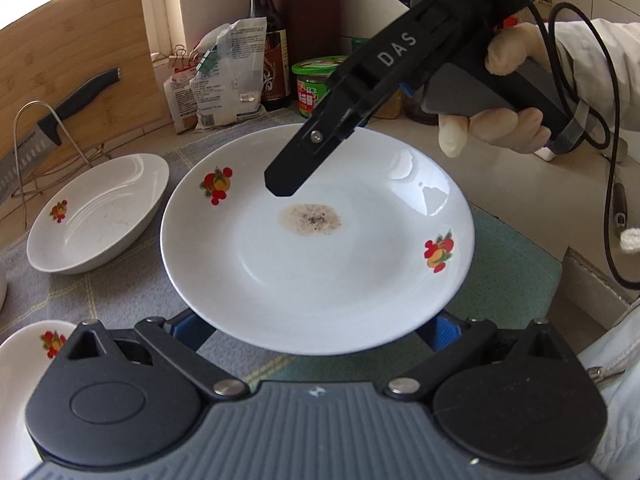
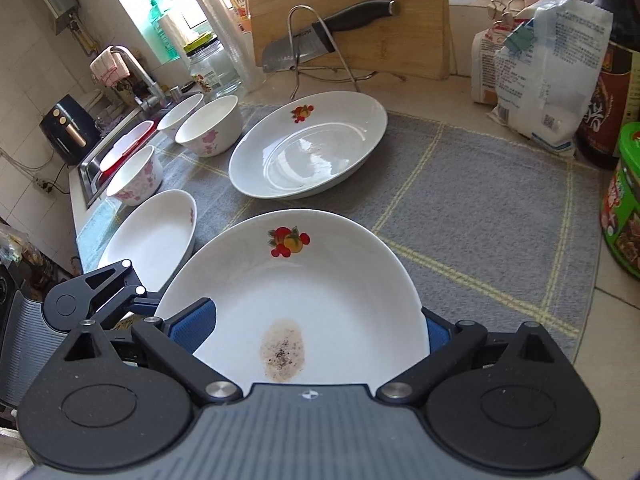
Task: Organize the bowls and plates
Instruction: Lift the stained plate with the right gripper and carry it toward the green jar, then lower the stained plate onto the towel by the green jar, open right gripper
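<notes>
Stained plate (image 1: 320, 264) lifted off tabletop (image 2: 480, 208), pinched at near rim by left gripper (image 1: 316, 332) jaws; right gripper (image 1: 284, 184) jaws' state unclear; likely stacking onto clean plate (image 2: 308, 152).

Kitchen counter (image 2: 448, 92), pale, carrying a grey checked mat (image 2: 460, 208). On mat: two empty fruit-print plates (image 2: 308, 152), one far, one near left; three pink-flowered bowls (image 2: 210, 128) far left. On bare counter beyond: knife rack (image 2: 320, 60), cutting board (image 2: 348, 8), bagged goods (image 2: 548, 76), sauce bottle (image 2: 612, 92), green-lidded jar (image 2: 624, 200).
</notes>
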